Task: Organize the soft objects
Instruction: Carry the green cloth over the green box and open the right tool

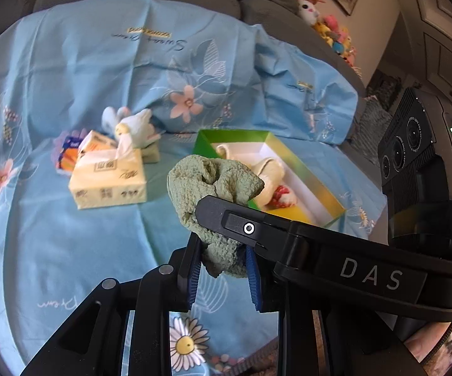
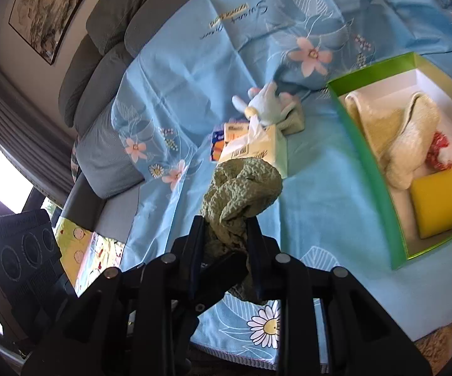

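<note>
Both pairs of jaws are pinching the same thing: the left gripper (image 1: 224,277) and the right gripper (image 2: 226,250) each clamp the lower end of a bunched green cloth (image 1: 213,185), which hangs off the surface between them with its crumpled bulk rising above the fingertips. In the left wrist view the right gripper's finger crosses in front of the cloth, so the two grips sit just beside each other on the same wad.

The green box (image 2: 370,153) lies to the right of the held cloth and a little beyond it, its long axis running away from the grippers. Inside are a cream knitted piece (image 2: 413,144), a red-and-white item (image 2: 445,153) and a yellow sponge (image 2: 442,203); bare white floor shows at the far end. The right gripper is the nearer one to the box, so a carry rightward looks like the likely move.

On the other side, a tissue pack (image 1: 110,181) sits on the blue floral sheet (image 1: 69,250), with a pale plush toy (image 1: 135,125) behind it, possibly resting on another green cloth, though blur hides it.
</note>
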